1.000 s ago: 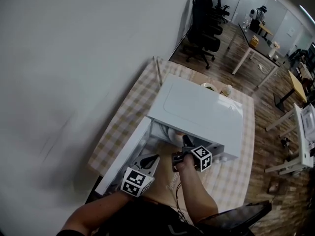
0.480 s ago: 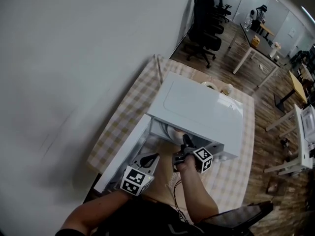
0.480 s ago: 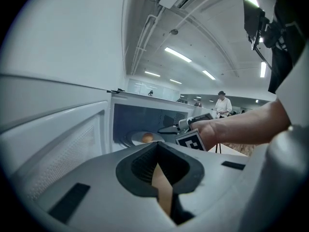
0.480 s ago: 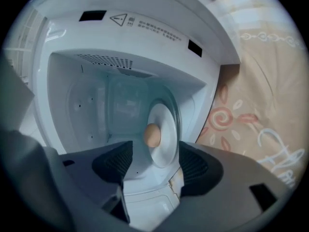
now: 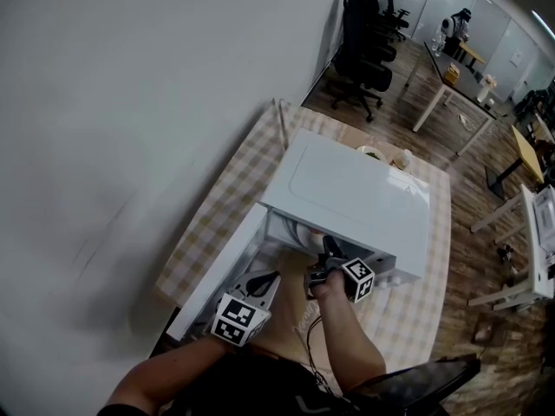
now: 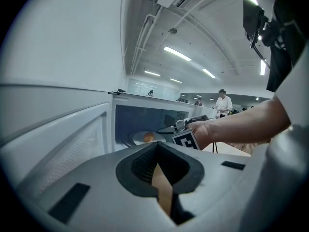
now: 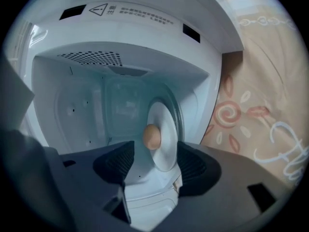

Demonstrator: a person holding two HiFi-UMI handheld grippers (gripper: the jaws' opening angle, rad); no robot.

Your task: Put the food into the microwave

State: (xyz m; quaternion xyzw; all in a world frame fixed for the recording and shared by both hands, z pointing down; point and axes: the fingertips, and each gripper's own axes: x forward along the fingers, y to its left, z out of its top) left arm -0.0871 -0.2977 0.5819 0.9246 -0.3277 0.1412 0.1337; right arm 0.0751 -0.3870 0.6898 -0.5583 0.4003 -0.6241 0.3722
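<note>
The white microwave point(image 5: 355, 193) stands on the checked tablecloth with its door point(image 5: 221, 267) swung open to the left. Inside it, a round brown piece of food point(image 7: 152, 136) lies on a white plate point(image 7: 166, 129); both also show in the left gripper view, the food point(image 6: 149, 137) on its plate point(image 6: 137, 139). My right gripper point(image 5: 319, 258) is at the oven's mouth. Its jaws point(image 7: 154, 163) are open and have just been closing a little, with the plate's near edge between them and clear of the pads. My left gripper point(image 5: 264, 277) hangs by the door, jaws together point(image 6: 157, 166).
A patterned beige cloth point(image 7: 251, 105) lies to the microwave's right. Small dishes point(image 5: 373, 152) sit behind the oven. A grey wall runs along the left. Black office chairs point(image 5: 360, 46) and desks point(image 5: 451, 81) stand farther back, where a person point(image 6: 223, 103) is seen.
Both grippers stay where they were; the right one's marker cube shifts only slightly at the oven's mouth.
</note>
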